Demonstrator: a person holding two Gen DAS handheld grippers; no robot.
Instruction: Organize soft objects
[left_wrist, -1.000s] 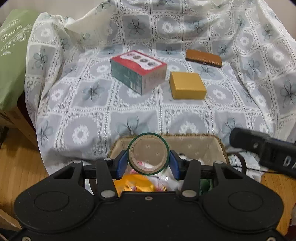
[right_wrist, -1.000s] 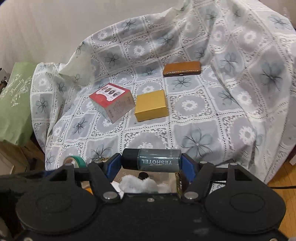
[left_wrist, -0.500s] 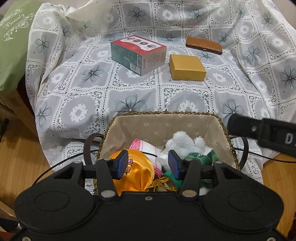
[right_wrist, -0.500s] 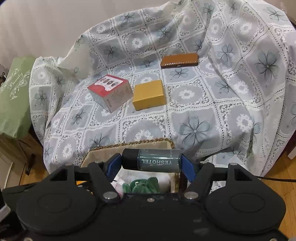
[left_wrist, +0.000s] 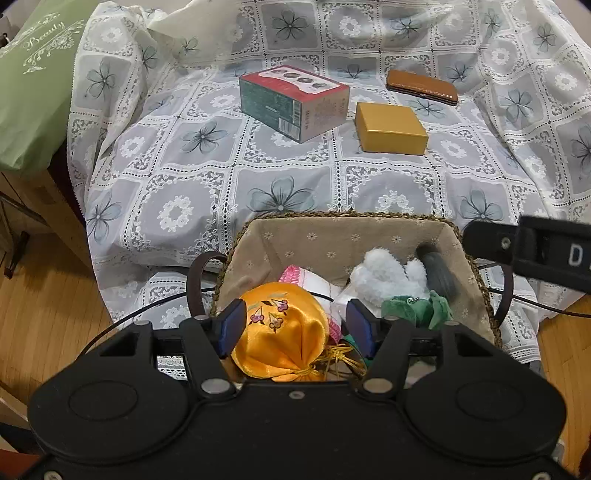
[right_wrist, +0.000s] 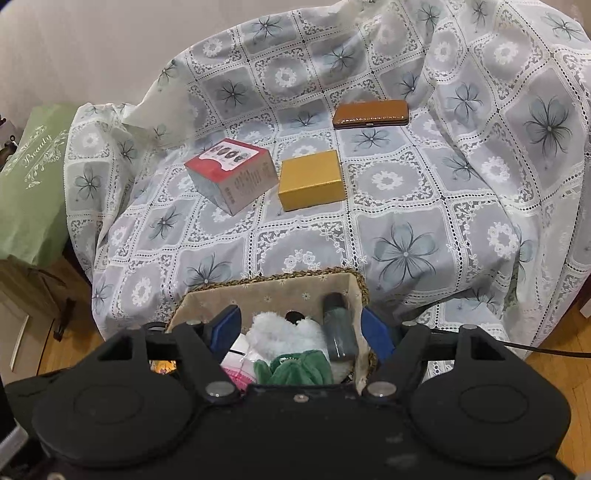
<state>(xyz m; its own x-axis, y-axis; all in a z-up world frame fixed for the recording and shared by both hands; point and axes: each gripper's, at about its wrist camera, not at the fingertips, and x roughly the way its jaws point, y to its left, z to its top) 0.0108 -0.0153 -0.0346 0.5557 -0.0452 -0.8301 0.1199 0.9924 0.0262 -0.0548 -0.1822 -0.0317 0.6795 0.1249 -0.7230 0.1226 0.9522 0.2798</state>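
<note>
On the far left, a green bag (left_wrist: 33, 85) with white script stands beside a seat draped in a white lace cloth (left_wrist: 207, 177) with grey flower squares. On the cloth, from left to right, lie a red-topped box (left_wrist: 293, 101), a yellow box (left_wrist: 389, 127) just beside it, and a brown case (left_wrist: 421, 86) farther back.

Below the cloth's front edge sits a woven basket (left_wrist: 332, 236) with a beige flowered lining. Inside it, from left to right, are an orange satin pouch (left_wrist: 284, 332) with embroidered cherries and a gold cord, a pink-and-white folded cloth (left_wrist: 306, 278), a white fluffy toy (left_wrist: 384, 273), a green plush (left_wrist: 417, 308) in front of the toy, and a grey bottle (left_wrist: 437, 273) leaning against the right wall.

The left gripper (left_wrist: 295, 330) hangs over the basket's near left side. Its blue-padded jaws are opening; the pouch shows between them from this angle, but the pads do not press on it, and nothing is held.

The right gripper (right_wrist: 301, 332) hangs over the basket's right half, and part of it shows as a black bar at the right edge of the left view. Its jaws are also opening and empty. In its own view the bottle (right_wrist: 340, 328) lies in the basket below them, against the right wall, beside the toy (right_wrist: 284, 332) and the plush (right_wrist: 295, 367).
</note>
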